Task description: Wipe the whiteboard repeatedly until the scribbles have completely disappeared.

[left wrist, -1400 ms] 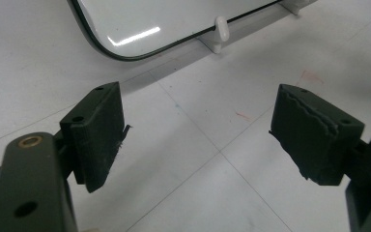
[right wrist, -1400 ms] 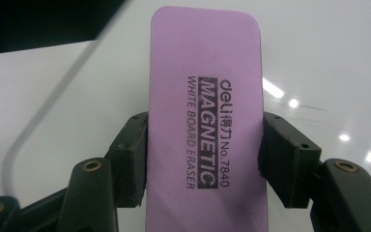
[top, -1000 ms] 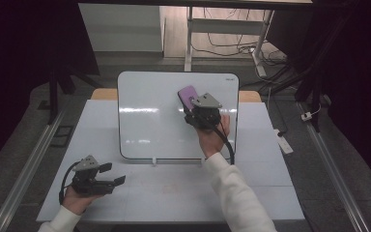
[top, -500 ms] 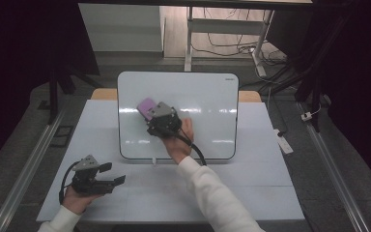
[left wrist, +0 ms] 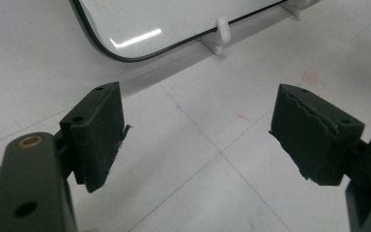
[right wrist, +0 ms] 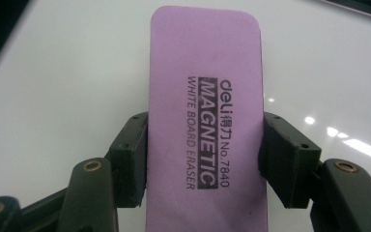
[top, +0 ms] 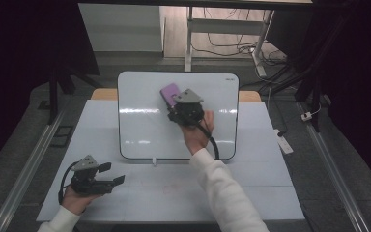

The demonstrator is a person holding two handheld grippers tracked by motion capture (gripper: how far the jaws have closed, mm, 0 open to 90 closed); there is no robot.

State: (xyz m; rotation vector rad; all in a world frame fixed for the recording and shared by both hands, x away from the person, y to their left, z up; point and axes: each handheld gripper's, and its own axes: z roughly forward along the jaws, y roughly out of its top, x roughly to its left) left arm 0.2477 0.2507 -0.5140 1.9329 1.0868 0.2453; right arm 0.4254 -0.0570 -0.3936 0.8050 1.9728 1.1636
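A white whiteboard [top: 140, 130] stands propped on the white table [top: 251, 188]. My right gripper [top: 176, 104] is shut on a purple magnetic whiteboard eraser [top: 170, 93] and holds it flat against the board's upper middle. In the right gripper view the eraser [right wrist: 205, 96] sits lengthwise between the two pads of my right gripper [right wrist: 205, 154], with the glossy board [right wrist: 77, 72] behind it. My left gripper [top: 113, 175] rests at the table's front left, open and empty. In its own view my left gripper [left wrist: 198, 135] has its jaws wide apart over bare table, the board's lower corner [left wrist: 164, 19] ahead.
A small white stand peg [top: 153, 162] juts out at the board's bottom edge, also seen as a peg [left wrist: 221, 31] ahead of the left jaws. A white strip [top: 285, 143] lies off the table's right side. Metal rails [top: 29, 164] run along both sides.
The right gripper swept the eraser left across the board, then came back right to the upper middle. The left gripper stayed put, jaws unchanged.
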